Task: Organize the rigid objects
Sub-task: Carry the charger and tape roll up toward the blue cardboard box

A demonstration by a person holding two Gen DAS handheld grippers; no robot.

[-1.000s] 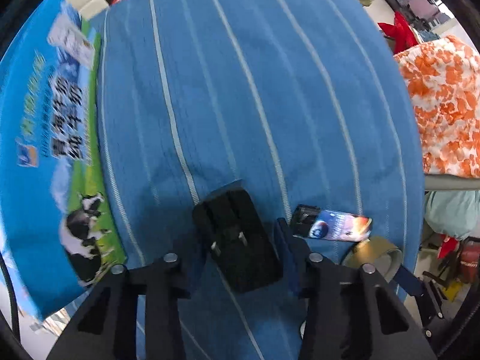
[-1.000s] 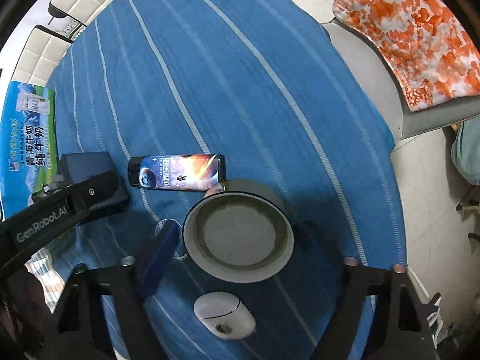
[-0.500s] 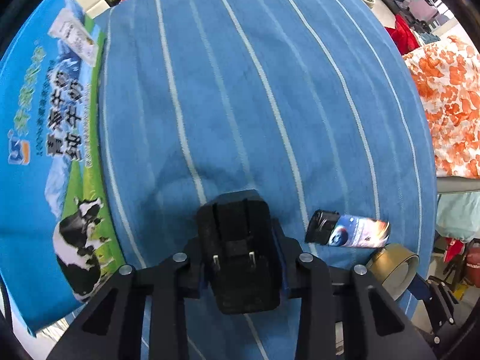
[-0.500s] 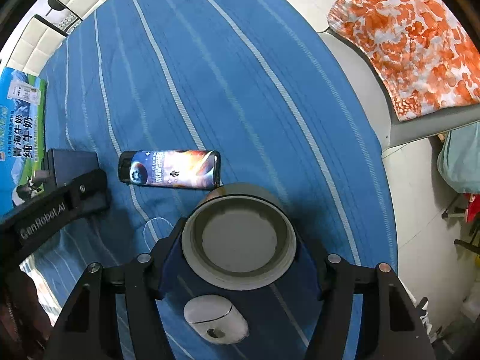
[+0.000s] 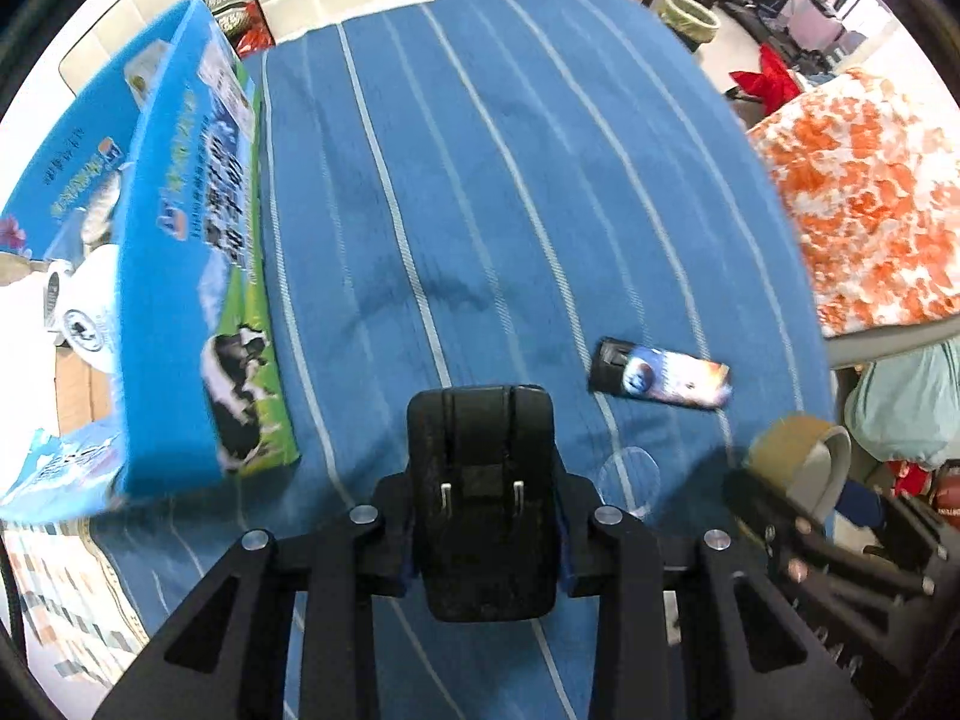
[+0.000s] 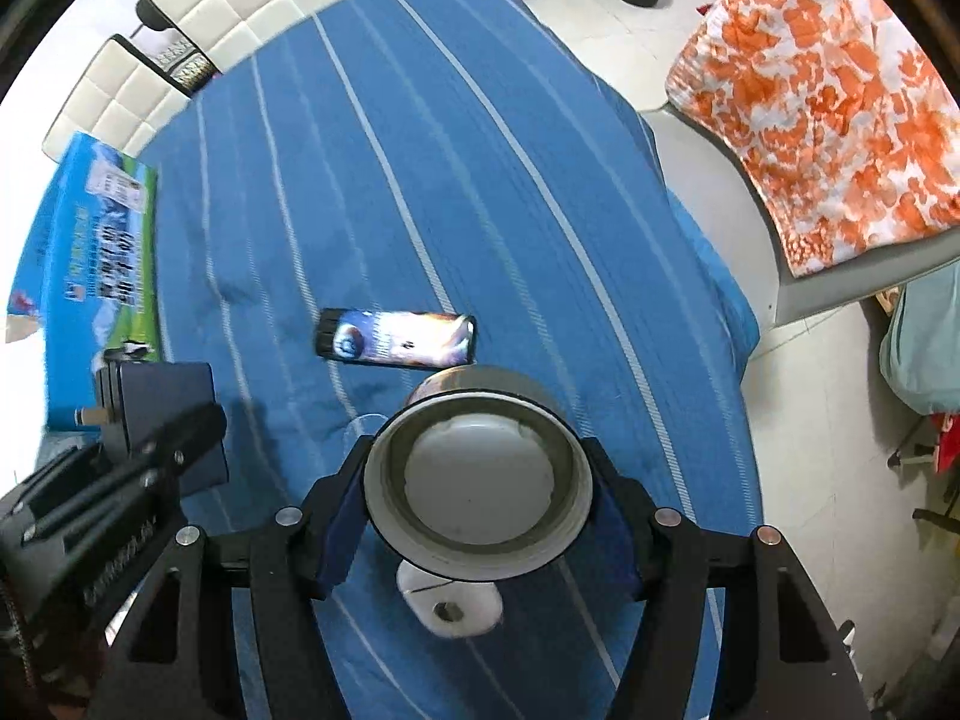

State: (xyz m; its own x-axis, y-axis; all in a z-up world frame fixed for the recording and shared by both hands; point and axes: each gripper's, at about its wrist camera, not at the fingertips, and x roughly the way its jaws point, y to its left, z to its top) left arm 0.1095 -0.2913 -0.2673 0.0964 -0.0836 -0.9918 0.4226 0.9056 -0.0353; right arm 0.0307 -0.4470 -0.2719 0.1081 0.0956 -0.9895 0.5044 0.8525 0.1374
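The left gripper [image 5: 487,516] has its jaws clamped on the black plastic plug-in charger with two folded metal prongs [image 5: 480,480], which sits square between the pads at lower centre of the left view and appears clear of the cloth. The right gripper [image 6: 477,531] is shut on the wide roll of brown packing tape with a pale core [image 6: 477,480], gripped across its outer wall at lower centre of its view.

Judging by this, both pickups are made and the carry is in hand; the next move calls for taking each piece to the open blue milk carton box printed with a cow [image 5: 180,276] at the left edge.

On the blue white-striped tablecloth [image 6: 450,150], the small dark cylindrical bottle with a space-print label [image 6: 396,345] lies on its side just above the roll, and a white rounded plastic case [image 6: 450,606] lies below it.
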